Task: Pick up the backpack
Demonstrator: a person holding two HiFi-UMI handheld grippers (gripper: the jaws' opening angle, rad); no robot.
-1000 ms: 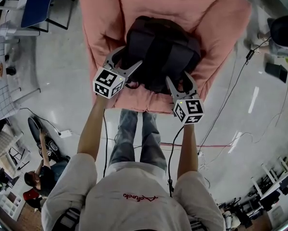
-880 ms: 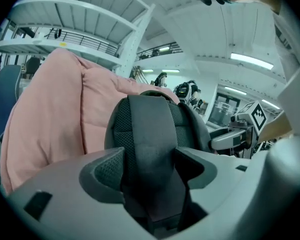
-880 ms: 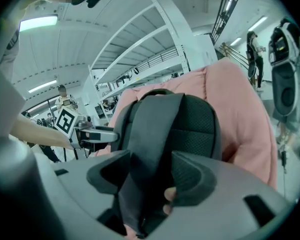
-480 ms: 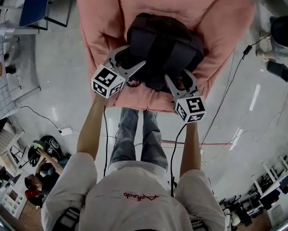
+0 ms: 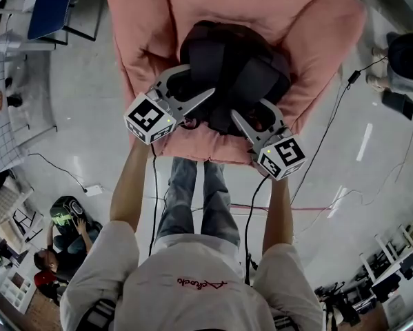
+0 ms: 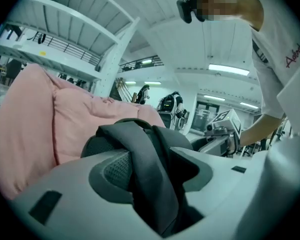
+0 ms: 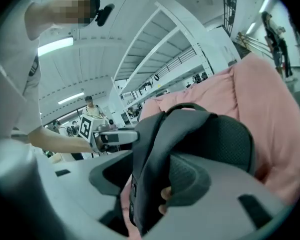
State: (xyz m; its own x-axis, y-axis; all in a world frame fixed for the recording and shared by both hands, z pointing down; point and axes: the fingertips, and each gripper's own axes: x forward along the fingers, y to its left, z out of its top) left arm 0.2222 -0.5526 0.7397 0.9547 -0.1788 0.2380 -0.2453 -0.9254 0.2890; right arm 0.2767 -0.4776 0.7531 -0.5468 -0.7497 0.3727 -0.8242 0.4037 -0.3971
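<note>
Backpack [image 5: 230, 67], soft, floppy and probably light, sits on the pink armchair [image 5: 158, 19], its shoulder straps [image 6: 150, 174], the natural hold, pinched by the left hand-held gripper [image 5: 199, 81] and the right hand-held gripper [image 5: 251, 112], whose jaws have just been closing.

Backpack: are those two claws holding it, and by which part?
Yes, by its shoulder straps: the left gripper pinches one, the right gripper the other, jaws just closing.
</note>
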